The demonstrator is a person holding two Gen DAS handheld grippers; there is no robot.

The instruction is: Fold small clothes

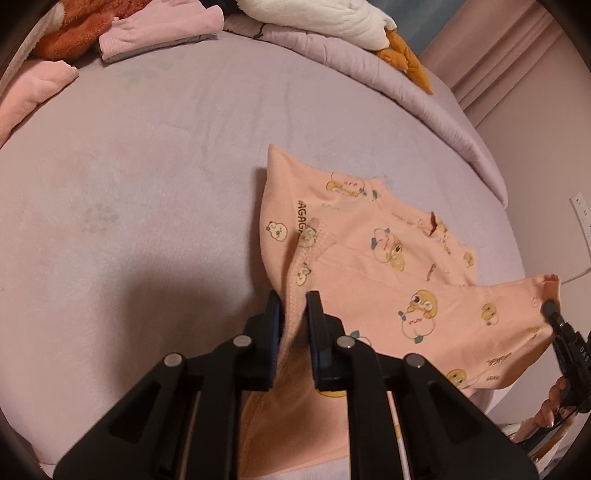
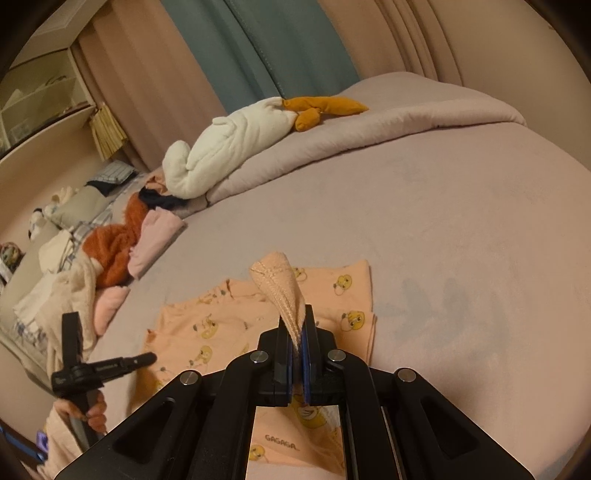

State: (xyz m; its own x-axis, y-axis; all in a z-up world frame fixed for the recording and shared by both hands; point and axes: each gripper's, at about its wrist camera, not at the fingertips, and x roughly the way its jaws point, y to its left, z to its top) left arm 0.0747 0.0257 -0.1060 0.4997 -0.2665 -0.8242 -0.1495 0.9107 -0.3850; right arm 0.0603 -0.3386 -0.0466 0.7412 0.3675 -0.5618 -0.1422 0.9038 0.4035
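In the left wrist view, the left hand-held gripper (image 1: 293, 301) is reaching down to a small peach garment (image 1: 388, 258) that is lying on the bed (image 1: 147, 166). The garment is showing little yellow cartoon faces and the word GAGAGA. Its ribbed edge (image 1: 295, 295) is standing up between the two blue pads, and the pads are squeezing in on it, so this hand-held gripper is gripping the cloth. Part of the garment is lying flat and part is being lifted off the bed. At the right edge, the right hand-held gripper (image 1: 550, 308) is pinching another corner of the same garment and holding it up. Far back, a folded pink cloth (image 1: 162, 33), a fuzzy orange-red thing (image 1: 74, 33) and a white plush toy (image 1: 332, 22) are lying near a rolled blanket (image 1: 424, 96).

In the right wrist view, the right hand-held gripper (image 2: 297, 332) is closed tight on a ribbed peach cuff (image 2: 280, 288), which is poking up out of its pads. The rest of the peach garment (image 2: 221, 317) is spreading flat on the bed (image 2: 461, 240) below. The left hand-held gripper (image 2: 147, 357) is showing at the lower left, with fingers of a hand (image 2: 96, 410) around its handle. From here I cannot tell what it is holding. A teal curtain (image 2: 258, 48) is hanging behind the bed.
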